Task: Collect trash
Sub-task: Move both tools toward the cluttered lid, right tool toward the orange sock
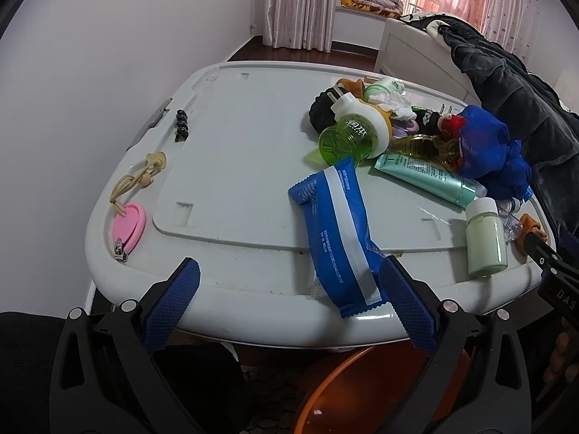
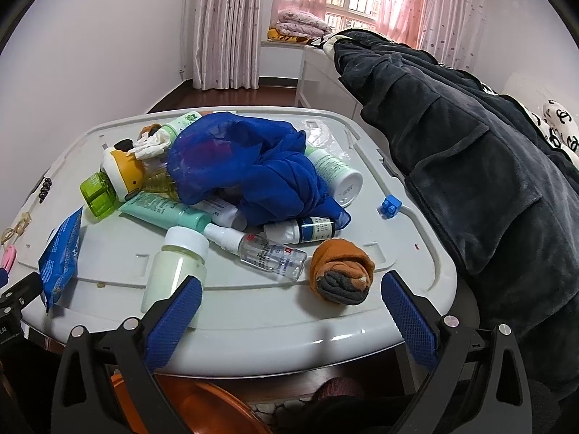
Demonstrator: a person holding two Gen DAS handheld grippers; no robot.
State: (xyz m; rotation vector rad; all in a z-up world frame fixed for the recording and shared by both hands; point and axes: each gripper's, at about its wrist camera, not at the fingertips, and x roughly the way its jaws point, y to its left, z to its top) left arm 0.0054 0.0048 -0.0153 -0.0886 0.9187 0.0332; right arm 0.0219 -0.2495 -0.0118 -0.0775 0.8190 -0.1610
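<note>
With both the left gripper [image 1: 289, 300] and right gripper [image 2: 291, 307] spread wide and empty, take the blue wrapper [image 1: 336, 235] overhanging the worktop [image 1: 235, 166] near edge, pinching its flat end squarely before lifting.

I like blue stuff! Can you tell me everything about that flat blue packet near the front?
The blue packet is a shiny plastic wrapper with a white stripe down its length, small white print and crimped zigzag ends. It looks sealed and slightly puffy. It lies flat on the grey lid, its near end overhanging the front edge. Its far corner reaches the green bottle. No claw holds it.
</note>
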